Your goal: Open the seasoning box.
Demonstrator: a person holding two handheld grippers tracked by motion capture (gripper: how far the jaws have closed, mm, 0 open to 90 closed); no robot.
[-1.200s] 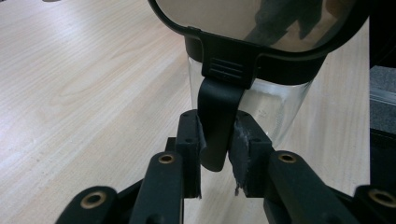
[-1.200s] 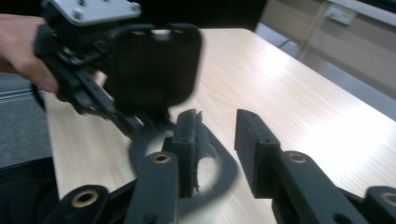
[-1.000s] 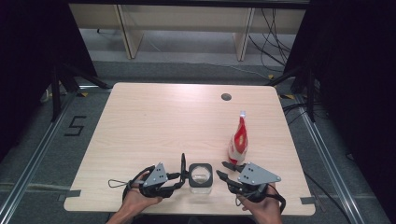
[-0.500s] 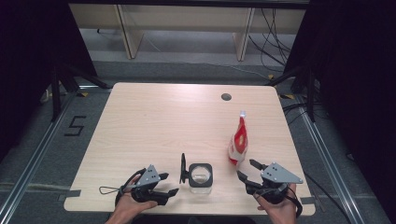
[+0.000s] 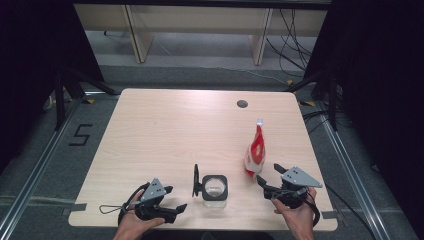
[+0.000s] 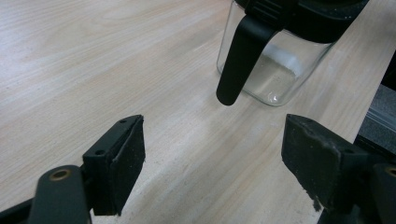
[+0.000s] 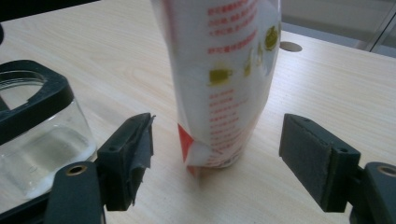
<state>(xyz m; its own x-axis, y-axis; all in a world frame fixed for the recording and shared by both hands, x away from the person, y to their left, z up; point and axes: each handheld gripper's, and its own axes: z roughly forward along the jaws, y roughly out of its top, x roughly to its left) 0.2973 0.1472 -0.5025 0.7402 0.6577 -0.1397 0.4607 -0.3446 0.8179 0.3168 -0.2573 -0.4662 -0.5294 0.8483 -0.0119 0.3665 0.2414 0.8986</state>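
Jaws of both grippers have just been opening, with nothing between them: left gripper [image 5: 172,206] beside the open-lidded glass jar [image 5: 215,187], right gripper [image 5: 265,181] facing the upright red-and-white pouch [image 5: 254,152]. Likely next: close on the pouch squarely.

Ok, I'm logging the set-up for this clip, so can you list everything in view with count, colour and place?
glass jar: 1, clear with a black rim, near edge of the table, between the two grippers
jar lid: 1, black, flipped open and standing up at the jar's left side
pouch: 1, red and white with a white cap, upright, right of the jar
table: 1, light wood, with a dark round hole near its far edge
shelving: pale wood, on the floor beyond the table
left gripper: 1, black with a grey plate, jaws open after just opening, nothing between them
right gripper: 1, black with a grey plate, jaws open after just opening, facing the pouch
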